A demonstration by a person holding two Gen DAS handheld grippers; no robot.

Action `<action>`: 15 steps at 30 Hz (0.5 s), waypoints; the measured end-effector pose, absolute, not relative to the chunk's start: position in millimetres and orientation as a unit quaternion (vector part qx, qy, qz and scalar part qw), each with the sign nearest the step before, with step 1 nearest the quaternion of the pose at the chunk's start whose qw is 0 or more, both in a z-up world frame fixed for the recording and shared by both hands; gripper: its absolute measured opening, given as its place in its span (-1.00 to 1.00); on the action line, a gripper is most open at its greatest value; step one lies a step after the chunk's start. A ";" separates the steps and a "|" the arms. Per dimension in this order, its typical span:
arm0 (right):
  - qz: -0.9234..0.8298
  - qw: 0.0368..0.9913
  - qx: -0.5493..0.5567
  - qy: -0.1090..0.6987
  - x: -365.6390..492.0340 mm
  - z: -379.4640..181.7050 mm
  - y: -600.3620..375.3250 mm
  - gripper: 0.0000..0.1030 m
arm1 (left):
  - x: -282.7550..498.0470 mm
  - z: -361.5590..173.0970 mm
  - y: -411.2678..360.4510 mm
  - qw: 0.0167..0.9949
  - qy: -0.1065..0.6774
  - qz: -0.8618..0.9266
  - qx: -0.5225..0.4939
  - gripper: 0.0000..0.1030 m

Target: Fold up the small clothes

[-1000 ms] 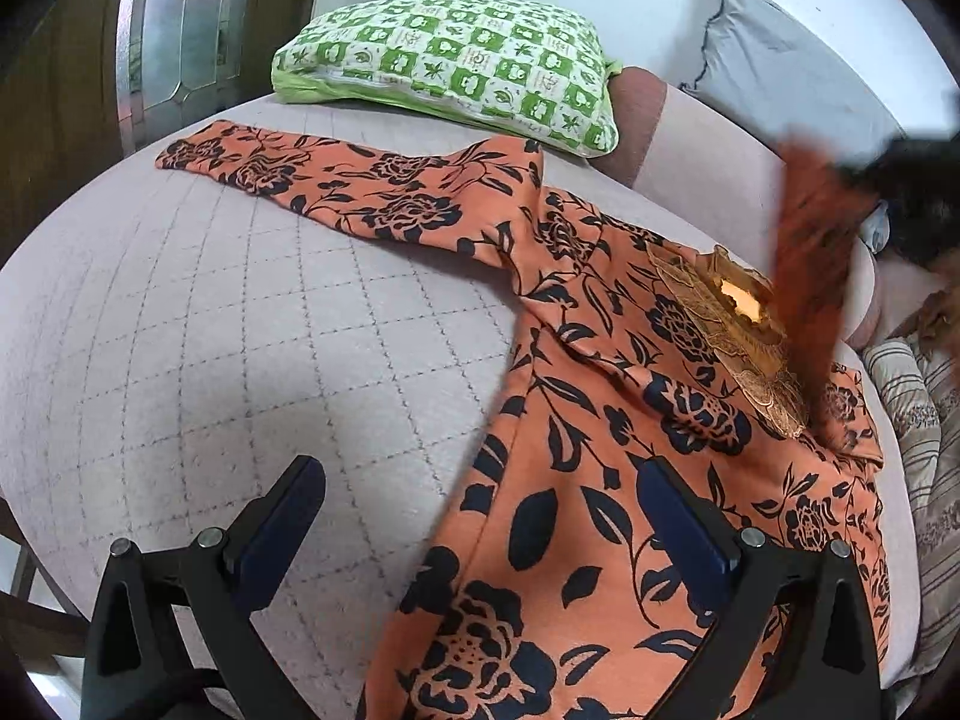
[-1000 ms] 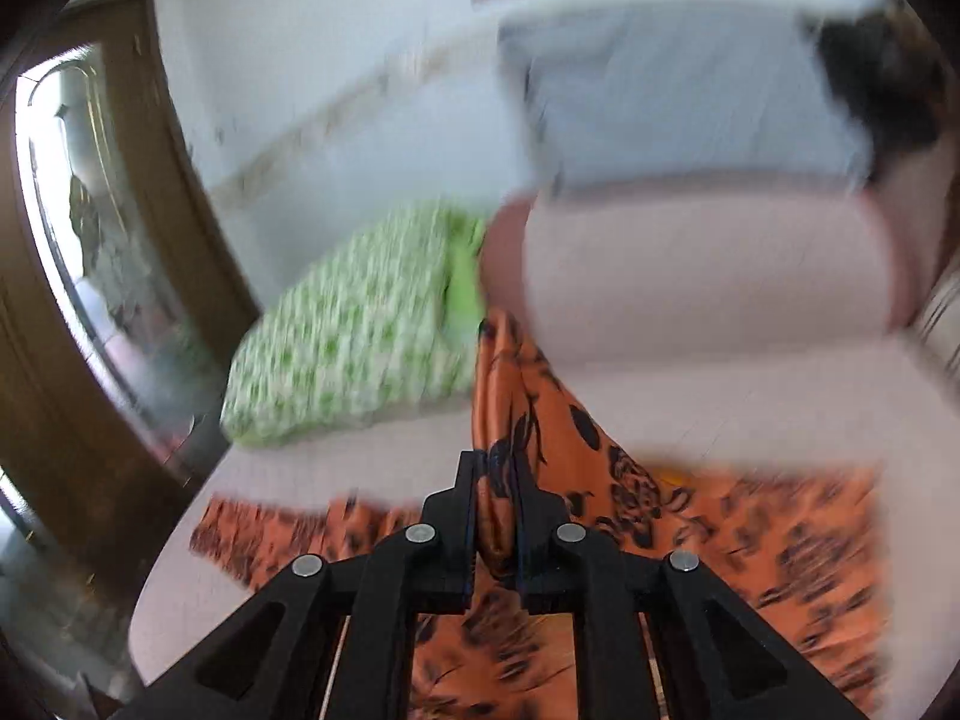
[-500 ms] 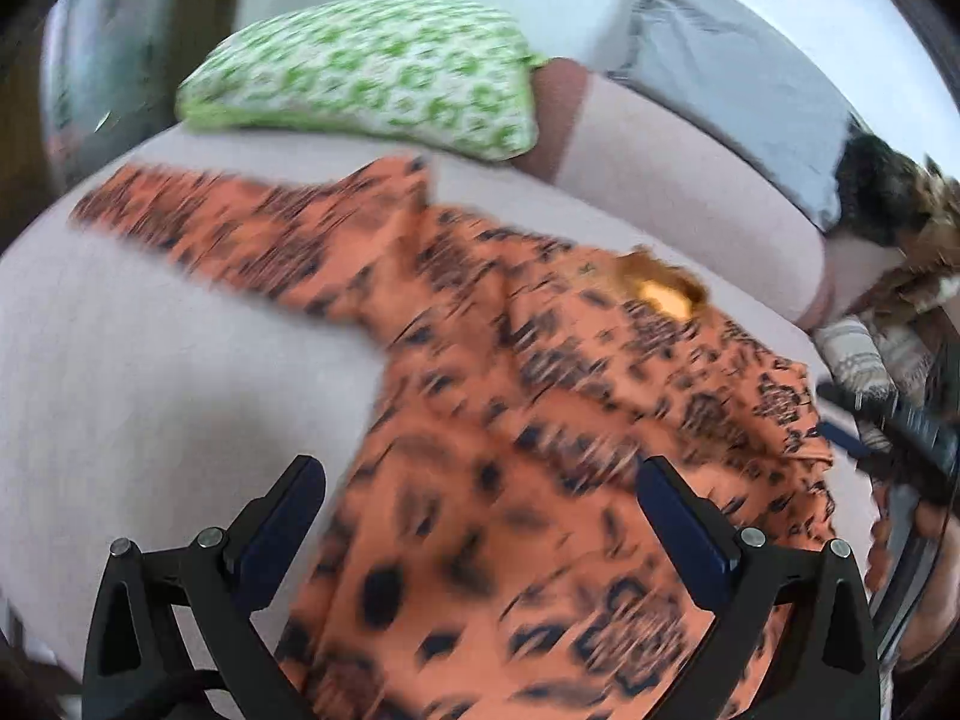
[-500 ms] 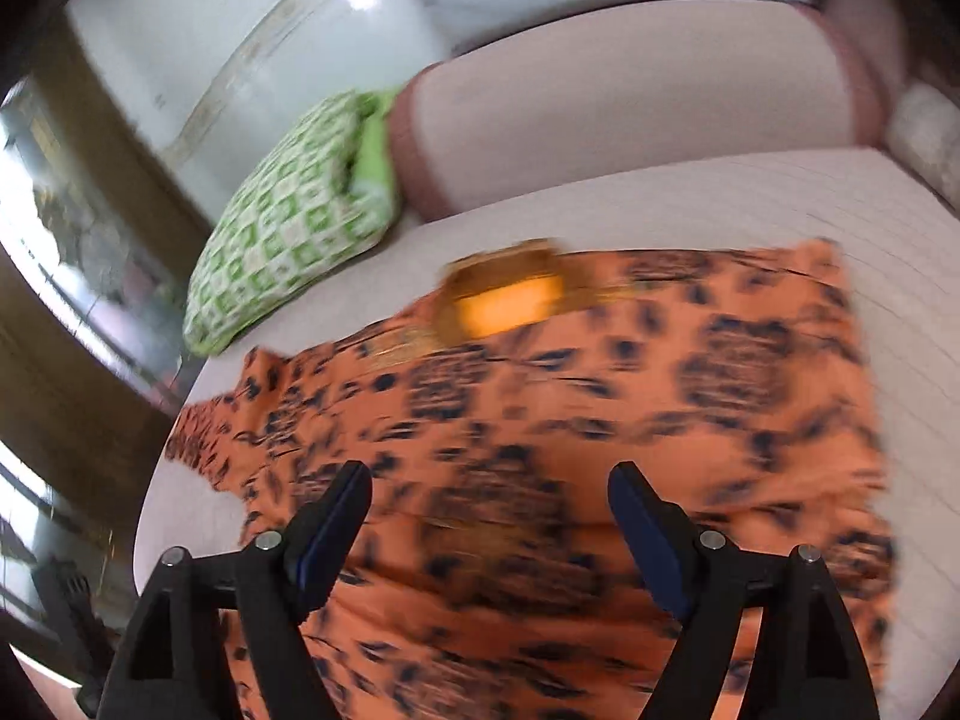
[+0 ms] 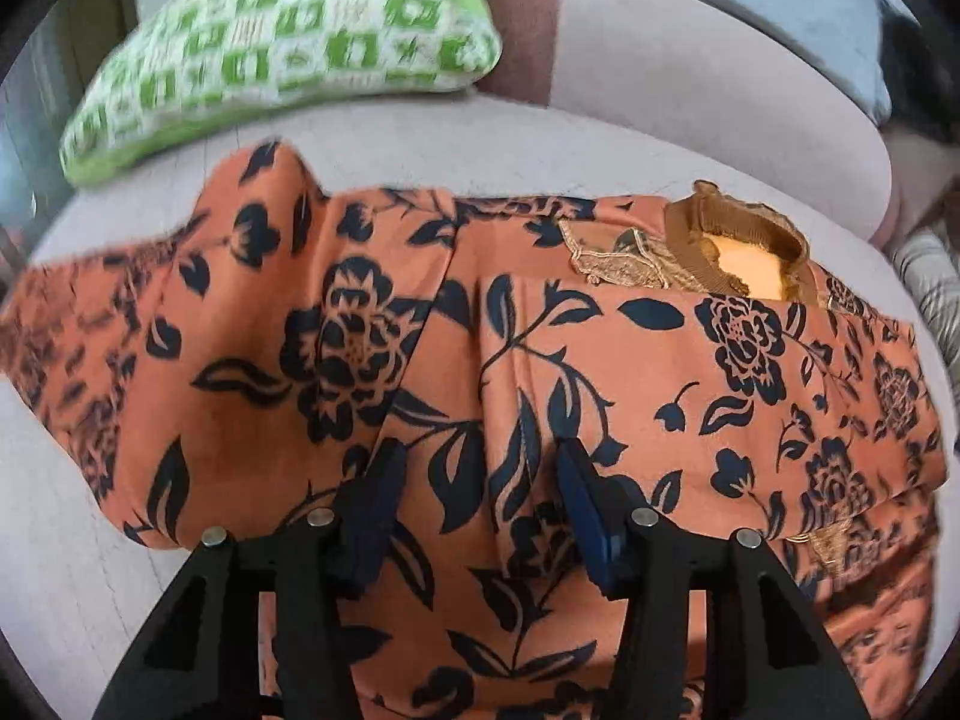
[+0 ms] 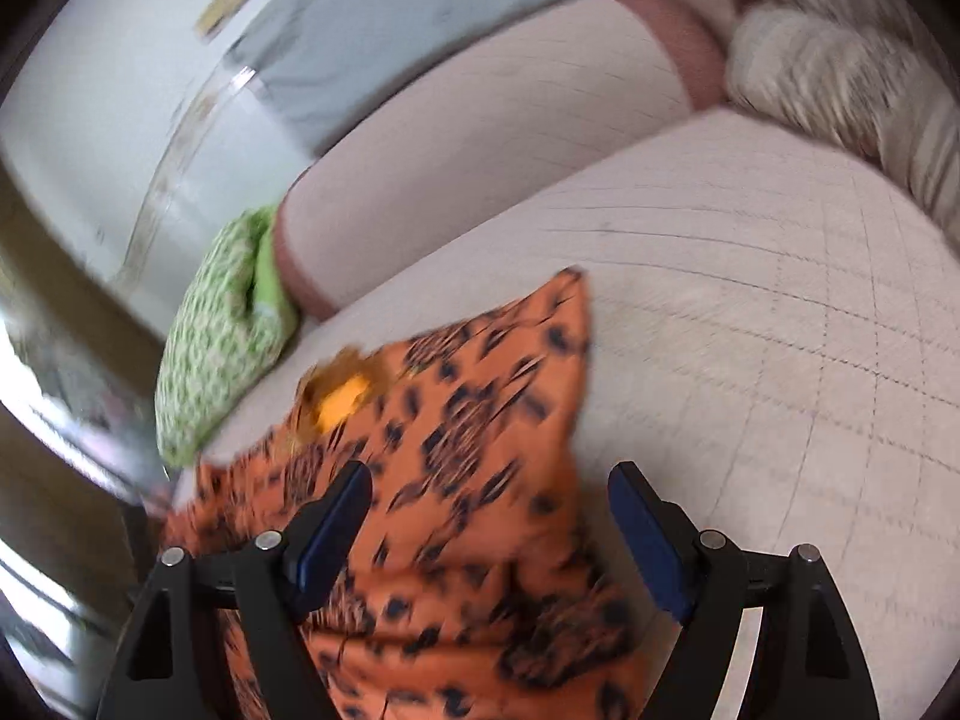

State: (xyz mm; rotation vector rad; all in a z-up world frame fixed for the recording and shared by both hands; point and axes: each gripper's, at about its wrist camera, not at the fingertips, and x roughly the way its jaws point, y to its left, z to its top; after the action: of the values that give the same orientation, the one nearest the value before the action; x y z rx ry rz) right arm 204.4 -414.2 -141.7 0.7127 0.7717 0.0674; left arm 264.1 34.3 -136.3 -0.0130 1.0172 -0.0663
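My left tongs (image 5: 477, 480) and right tongs (image 6: 489, 516) hover, jaws apart and gripping nothing, over the orange flowered top (image 5: 600, 360) spread on the bed (image 6: 750, 300), pillow (image 5: 288, 42) at eleven o'clock

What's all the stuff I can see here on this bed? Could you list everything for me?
Shirt: one, orange with black flowers, brown collar, spread on the bed.
Pillow: one, green and white checks, behind the shirt.
Bolster: one, pinkish, along the far edge.
Bed: one, pale quilted cover.
Striped cloth: one, cream, far right corner.
Left gripper: black, blue pads, open over the shirt.
Right gripper: same, open at the shirt's right edge.
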 end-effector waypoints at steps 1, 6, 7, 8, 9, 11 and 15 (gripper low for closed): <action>0.028 0.859 0.348 0.374 215.3 -146.8 -421.7 0.62 | 263.3 -136.1 30.6 0.874 0.484 -0.031 0.003 -0.06; 0.058 0.816 0.364 0.446 276.7 -176.3 -421.8 0.61 | 262.7 -137.2 29.3 0.877 0.480 -0.034 0.000 -0.11; 0.059 0.816 0.346 0.460 283.2 -179.1 -415.0 0.32 | 262.3 -138.1 29.8 0.877 0.479 -0.036 -0.001 -0.11; 0.064 0.822 0.312 0.473 287.9 -177.9 -405.6 -0.53 | 260.4 -137.1 29.8 0.878 0.478 -0.038 0.001 -0.10; 0.056 0.830 0.285 0.477 289.5 -174.0 -399.2 -0.67 | 258.5 -137.3 29.3 0.879 0.475 -0.041 0.007 -0.10; 0.024 0.859 0.237 0.453 286.4 -154.2 -392.9 -0.71 | 259.7 -134.5 26.4 0.880 0.474 -0.044 0.015 -0.11; -0.008 0.887 0.166 0.431 287.3 -134.0 -387.6 -0.80 | 255.8 -122.8 13.4 0.894 0.443 -0.070 0.021 -0.27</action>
State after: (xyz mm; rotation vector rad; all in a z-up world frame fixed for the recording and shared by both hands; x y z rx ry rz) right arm 287.3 -387.6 -134.0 0.3445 0.8968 -0.0160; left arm 255.8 13.4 -122.8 0.0430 0.9186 -0.1456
